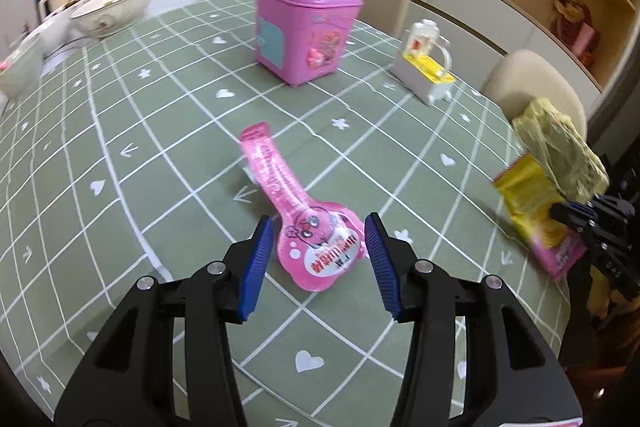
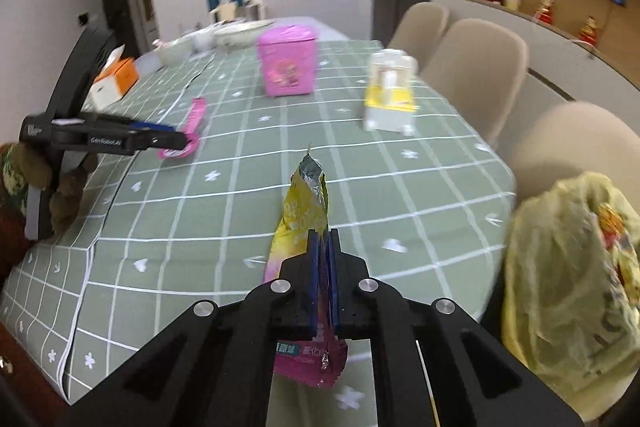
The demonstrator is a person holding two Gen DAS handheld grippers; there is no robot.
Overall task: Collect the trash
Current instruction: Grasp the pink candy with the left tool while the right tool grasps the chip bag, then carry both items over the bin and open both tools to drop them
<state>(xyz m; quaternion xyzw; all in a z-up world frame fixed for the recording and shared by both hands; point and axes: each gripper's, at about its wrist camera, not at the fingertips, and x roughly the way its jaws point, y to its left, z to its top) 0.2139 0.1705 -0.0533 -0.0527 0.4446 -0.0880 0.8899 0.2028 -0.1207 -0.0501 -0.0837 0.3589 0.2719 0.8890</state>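
A green checked tablecloth (image 1: 120, 211) covers a long table whose right edge runs past three beige chairs (image 2: 476, 67); a yellowish bag (image 2: 568, 287) hangs just off that edge, near the right gripper. The middle of the cloth lies open, with clutter kept to the far end — bowls (image 1: 112, 9) and an orange-and-white box (image 2: 114, 81).

The right gripper (image 2: 324, 239) points down at a slant over the near right part of the table, its blue pads pressed together on a yellow-and-pink wrapper (image 2: 304, 211). The wrapper stands up out of the jaws with a torn silvery tip, and its pink end hangs below them, bearing small print too blurred to read.

The left gripper (image 1: 318, 231) angles down with its jaws parted on either side of a pink pouch (image 1: 316, 247) that lies flat on the cloth, long neck pointing away; the pads do not touch it. The pouch shows a cartoon face and red lettering on a white band, upside down and not legible. Seen from the right wrist, the left gripper's side carries small white lettering, too blurred to make out.

Farther back stand a pink bin (image 1: 306, 31) with cartoon stickers and — nearer the chairs — a white-and-yellow toy (image 1: 424, 65).
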